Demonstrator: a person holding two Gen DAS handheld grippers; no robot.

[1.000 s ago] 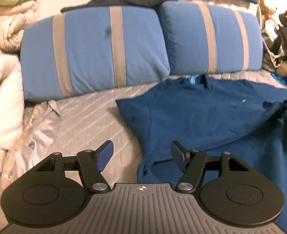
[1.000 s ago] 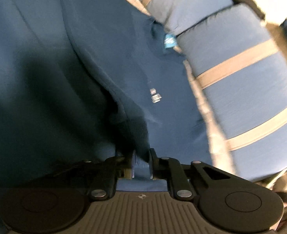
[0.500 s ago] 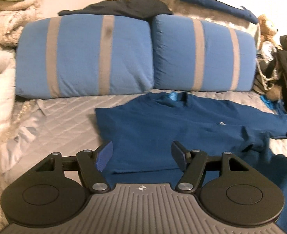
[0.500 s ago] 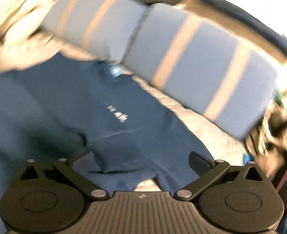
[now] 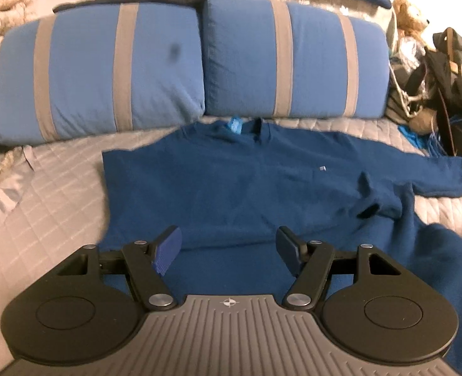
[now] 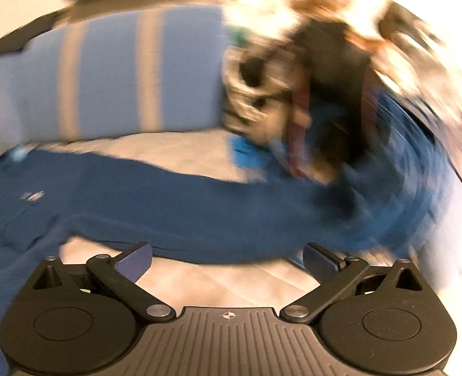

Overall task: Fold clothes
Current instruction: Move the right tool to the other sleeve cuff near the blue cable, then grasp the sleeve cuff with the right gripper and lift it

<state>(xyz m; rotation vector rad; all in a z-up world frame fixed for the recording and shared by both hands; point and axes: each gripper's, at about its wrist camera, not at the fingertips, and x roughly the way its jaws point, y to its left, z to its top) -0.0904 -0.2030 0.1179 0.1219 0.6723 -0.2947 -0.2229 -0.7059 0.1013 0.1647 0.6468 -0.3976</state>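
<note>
The blue shirt [image 5: 240, 188] is spread on the bed [image 5: 58, 188] below the pillows [image 5: 105, 72]. Soft, limp cloth is judged best pinched at the sleeve [image 6: 199, 216]. Both the left gripper [image 5: 229, 247] and the right gripper [image 6: 228, 260] are held apart, empty; the right one's jaws have just been closing slightly.

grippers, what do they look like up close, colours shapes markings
Both match. The left gripper and right gripper each have a grey ribbed centre plate with a small crosshair mark, two round black discs beside it, black linkage arms with silver pivot screws, and flat dark blue finger pads. No cables, hands or sleeves show.
</note>
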